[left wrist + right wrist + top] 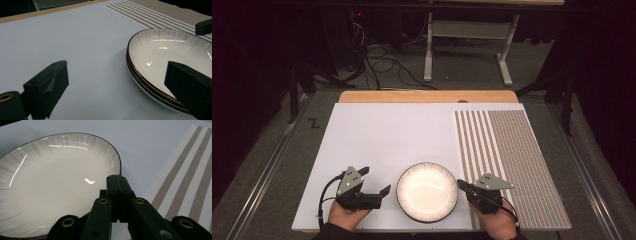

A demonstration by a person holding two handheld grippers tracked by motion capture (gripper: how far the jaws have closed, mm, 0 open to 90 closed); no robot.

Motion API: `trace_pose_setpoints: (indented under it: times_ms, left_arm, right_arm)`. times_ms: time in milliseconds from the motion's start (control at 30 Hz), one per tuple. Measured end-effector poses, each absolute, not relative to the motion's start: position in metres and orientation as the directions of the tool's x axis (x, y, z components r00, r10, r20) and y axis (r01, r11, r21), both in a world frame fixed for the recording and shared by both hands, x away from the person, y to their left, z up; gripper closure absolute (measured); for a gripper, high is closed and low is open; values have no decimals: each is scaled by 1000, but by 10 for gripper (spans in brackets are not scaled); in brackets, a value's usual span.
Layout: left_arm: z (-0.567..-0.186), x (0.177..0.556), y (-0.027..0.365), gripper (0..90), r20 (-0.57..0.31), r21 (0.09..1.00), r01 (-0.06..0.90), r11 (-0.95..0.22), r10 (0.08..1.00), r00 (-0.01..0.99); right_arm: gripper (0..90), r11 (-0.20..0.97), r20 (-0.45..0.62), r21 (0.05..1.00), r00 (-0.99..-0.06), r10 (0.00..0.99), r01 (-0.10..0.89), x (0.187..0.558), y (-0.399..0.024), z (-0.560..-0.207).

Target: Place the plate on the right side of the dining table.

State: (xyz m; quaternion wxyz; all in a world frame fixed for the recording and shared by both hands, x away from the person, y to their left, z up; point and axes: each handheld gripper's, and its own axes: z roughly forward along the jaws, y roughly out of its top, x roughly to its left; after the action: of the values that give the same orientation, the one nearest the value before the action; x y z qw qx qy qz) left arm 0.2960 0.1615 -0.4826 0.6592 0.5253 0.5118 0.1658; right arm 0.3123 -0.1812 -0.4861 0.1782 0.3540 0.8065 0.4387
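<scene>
At the bottom centre of the high view, the round white ceramic plate with a thin dark rim sits on the pale sheet covering the bench, just left of the brown-and-white striped woven mat. My left hand-held gripper is spread wide beside the plate's left edge, one jaw reaching over the rim, while my right hand-held gripper is pressed together with nothing between its jaws, its tip at the right rim. I judge this the approach to a grasp: next I need to close the left jaws on the rim.
</scene>
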Motion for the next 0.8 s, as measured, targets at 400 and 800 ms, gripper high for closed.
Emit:
trace_pose_setpoints:
  times_ms: [400,800]
  left_arm:
    - [-483,296,161,60,-499,863,322,389,756,424]
    - [-483,297,162,66,-505,859,329,392,754,421]
  right_arm:
    - [900,356,41,831,-685,728,428,312,-180,-488]
    - [900,369,23,830,-686,727,418,311,-179,-488]
